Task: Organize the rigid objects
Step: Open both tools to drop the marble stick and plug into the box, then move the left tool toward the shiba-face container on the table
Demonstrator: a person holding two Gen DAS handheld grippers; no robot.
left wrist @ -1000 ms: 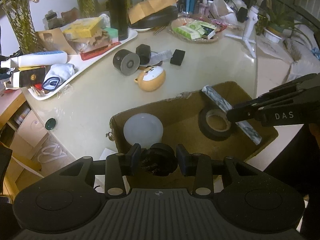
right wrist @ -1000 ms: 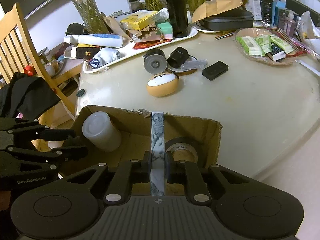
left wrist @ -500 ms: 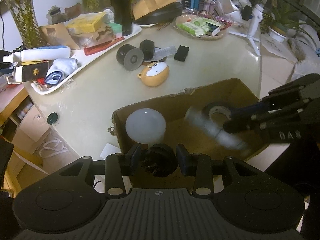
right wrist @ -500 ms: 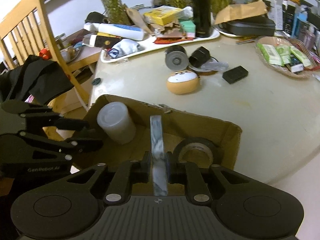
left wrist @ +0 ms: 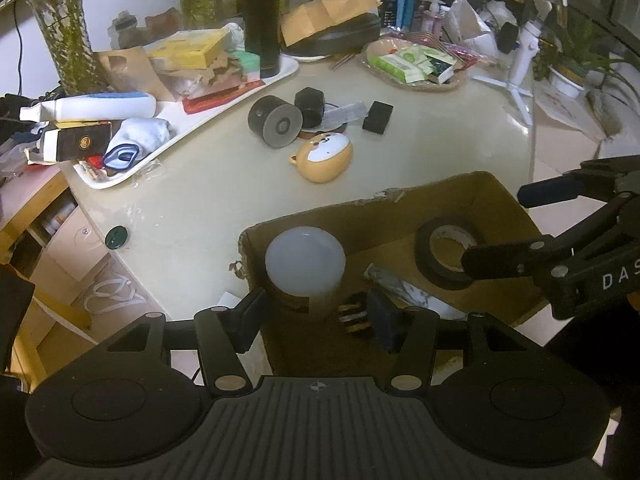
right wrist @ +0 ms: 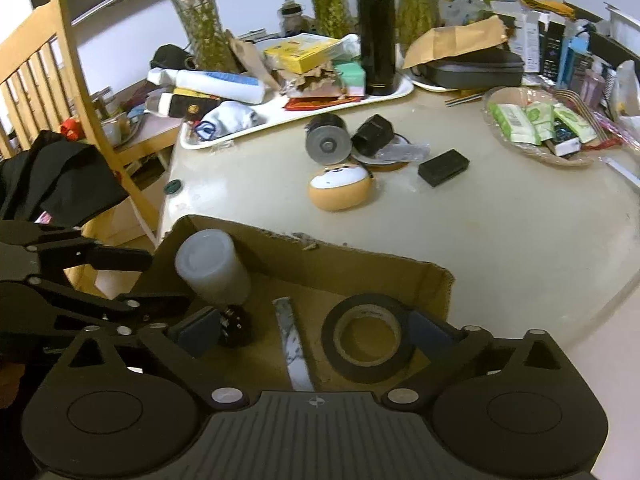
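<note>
An open cardboard box point(left wrist: 440, 200) point(right wrist: 360, 264) stands at the table's near edge. In it are a white jar point(left wrist: 305, 266) point(right wrist: 212, 270), a black tape roll point(left wrist: 450, 250) point(right wrist: 366, 336), a marbled flat bar point(right wrist: 292, 344) point(left wrist: 394, 284) and a small black-and-gold object point(left wrist: 354, 314) point(right wrist: 234, 326). My left gripper point(left wrist: 316, 322) is open over the box, the black-and-gold object lying loose between its fingers. My right gripper point(right wrist: 312, 330) is open above the bar and the tape roll.
On the table beyond the box lie an orange dog-faced case point(left wrist: 324, 156) point(right wrist: 340, 186), a grey cylinder point(left wrist: 276, 120), a black cube point(left wrist: 310, 104) and a small black box point(left wrist: 378, 117). A cluttered white tray point(left wrist: 180, 108), a black flask point(left wrist: 261, 20), a snack basket point(left wrist: 416, 66) and a wooden chair point(right wrist: 52, 76) stand around.
Both grippers have opened. The right one let go of the marbled bar, which now lies in the box. The left one released the black-and-gold object beside the jar.
</note>
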